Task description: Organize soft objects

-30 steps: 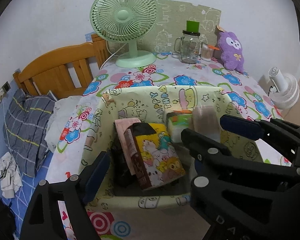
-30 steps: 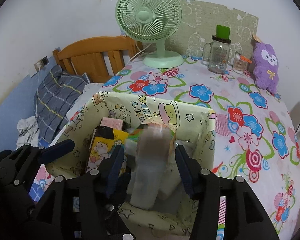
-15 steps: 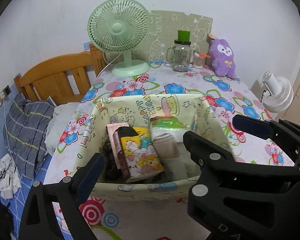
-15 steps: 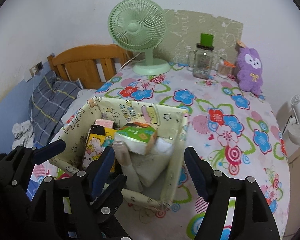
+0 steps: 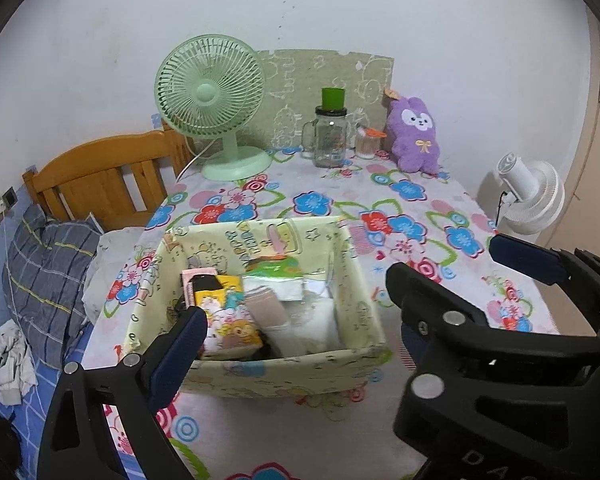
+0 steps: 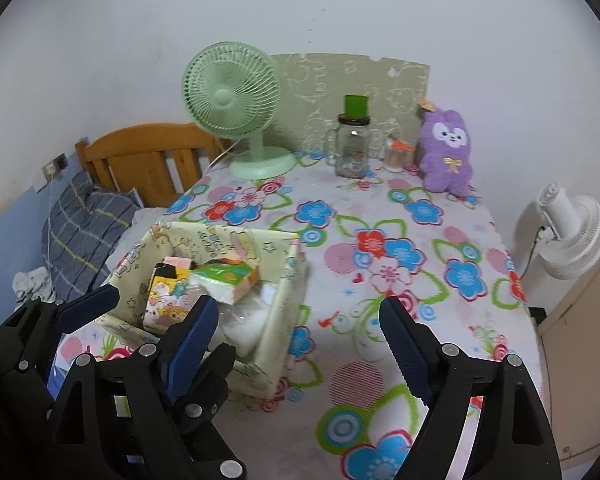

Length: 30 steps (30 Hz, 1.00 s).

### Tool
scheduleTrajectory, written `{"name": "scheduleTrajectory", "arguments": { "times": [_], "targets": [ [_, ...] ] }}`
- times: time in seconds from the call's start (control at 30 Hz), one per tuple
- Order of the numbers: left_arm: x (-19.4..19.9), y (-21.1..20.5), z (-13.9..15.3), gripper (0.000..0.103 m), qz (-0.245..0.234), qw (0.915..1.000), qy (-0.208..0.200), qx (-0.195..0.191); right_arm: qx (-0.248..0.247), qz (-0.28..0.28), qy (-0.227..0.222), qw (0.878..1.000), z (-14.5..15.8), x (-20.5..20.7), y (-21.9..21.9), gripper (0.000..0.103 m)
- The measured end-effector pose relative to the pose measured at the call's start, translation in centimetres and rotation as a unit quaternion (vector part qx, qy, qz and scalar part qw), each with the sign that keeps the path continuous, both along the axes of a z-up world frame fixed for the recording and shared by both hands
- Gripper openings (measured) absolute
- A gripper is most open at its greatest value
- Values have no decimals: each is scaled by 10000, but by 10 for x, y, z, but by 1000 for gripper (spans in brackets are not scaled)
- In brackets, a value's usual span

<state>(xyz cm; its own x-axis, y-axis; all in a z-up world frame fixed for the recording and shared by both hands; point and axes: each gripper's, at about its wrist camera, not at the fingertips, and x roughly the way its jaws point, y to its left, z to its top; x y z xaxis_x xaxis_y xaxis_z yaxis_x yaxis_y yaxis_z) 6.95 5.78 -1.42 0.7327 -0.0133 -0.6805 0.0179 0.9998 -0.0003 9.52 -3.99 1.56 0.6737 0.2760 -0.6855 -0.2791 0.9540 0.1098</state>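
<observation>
Both claws backed off the bin. Right claw just opened wide, empty; beige roll now inside bin. Left claw wide, empty (plush far right remains).

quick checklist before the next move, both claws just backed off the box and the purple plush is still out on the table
1. Right claw empty: ok, its jaws have just been opening and nothing is between them.
2. Left claw empty: ok, its jaws have opened wide and only frame the box.
3. Fabric box upright on the table: ok.
4. Packs inside the box: ok, the green tissue pack and yellow cartoon pack sit within its walls.
5. Purple plush reachable: cannot tell; it stands at the far edge beside the glass jar.
6. Path to the plush: ok, bare tablecloth between.
</observation>
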Motion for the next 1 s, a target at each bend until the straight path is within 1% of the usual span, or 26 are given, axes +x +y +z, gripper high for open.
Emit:
{"name": "scheduleTrajectory", "arguments": {
  "times": [0.13,0.37,0.6,0.8,0.9,1.0],
  "targets": [
    [-6,-12,9,99,-55,9999,-119,27,-3,-173,-150,9997,8,-8,-18,85],
    [-17,-30,29,99,-97,9992,-382,102,152,-480,-337,9982,24,-20,-50,85],
    [-29,-49,46,100,-190,9977,-621,211,258,-792,-545,9950,37,-34,-80,86],
    [-40,-60,58,102,-222,9964,-789,213,261,-1065,-796,9908,48,-51,-104,86],
    [-46,-64,63,103,-224,9959,-855,204,283,-1178,-914,9884,54,-62,-115,87],
    [-52,-66,69,103,-230,9952,-933,199,303,-1294,-1043,9856,59,-71,-123,91]
  ]
}}
